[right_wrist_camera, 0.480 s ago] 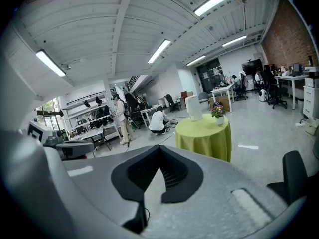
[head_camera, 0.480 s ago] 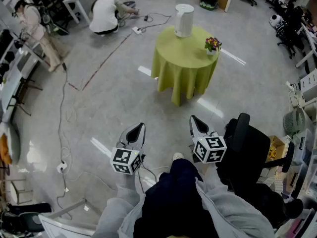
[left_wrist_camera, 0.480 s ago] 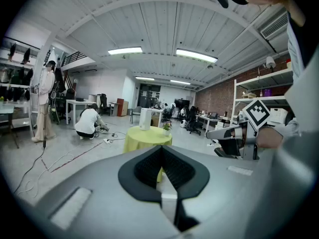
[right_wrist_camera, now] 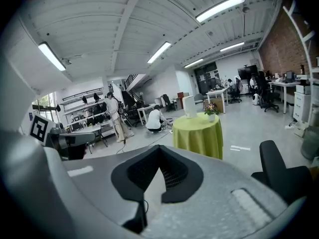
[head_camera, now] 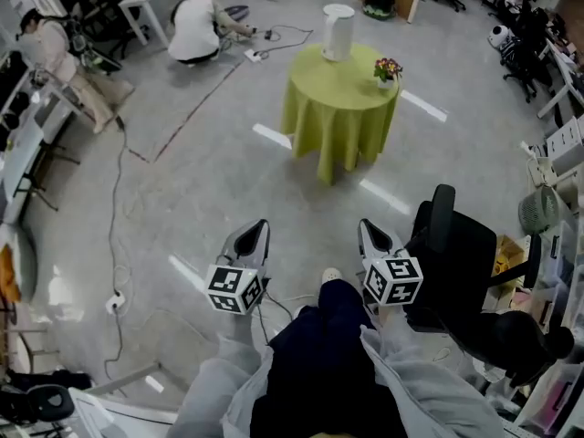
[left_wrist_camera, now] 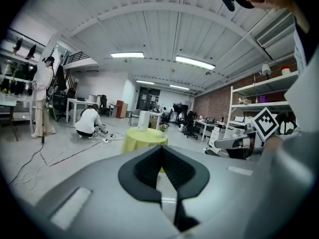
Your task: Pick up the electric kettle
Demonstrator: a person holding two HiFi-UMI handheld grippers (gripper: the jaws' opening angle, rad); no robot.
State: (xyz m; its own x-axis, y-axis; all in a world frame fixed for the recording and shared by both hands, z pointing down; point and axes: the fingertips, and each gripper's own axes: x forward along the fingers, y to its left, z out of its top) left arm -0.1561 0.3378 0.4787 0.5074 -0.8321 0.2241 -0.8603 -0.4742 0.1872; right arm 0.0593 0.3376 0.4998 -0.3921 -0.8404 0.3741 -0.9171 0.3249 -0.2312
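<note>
The white electric kettle [head_camera: 338, 32] stands upright at the far edge of a round table draped in a yellow-green cloth [head_camera: 339, 108], several steps ahead of me. My left gripper [head_camera: 253, 235] and right gripper [head_camera: 368, 233] are held side by side low in front of my body, both shut and empty, pointing toward the table. In the left gripper view the kettle [left_wrist_camera: 144, 120] is small and distant beyond the left gripper [left_wrist_camera: 162, 148]. The right gripper view has the kettle [right_wrist_camera: 189, 106] on the table [right_wrist_camera: 198, 133], past the right gripper [right_wrist_camera: 158, 147].
A small pot of flowers [head_camera: 388, 69] sits on the table's right side. A black office chair [head_camera: 456, 254] stands close on my right. A person crouches [head_camera: 194, 26] at the far left by floor cables [head_camera: 117, 199]; another person stands [head_camera: 55, 48] beside desks.
The head view has shifted slightly, so the table and kettle sit a little higher in the picture and the chair looks nearer. Both grippers stay shut and keep their places in front of me.
</note>
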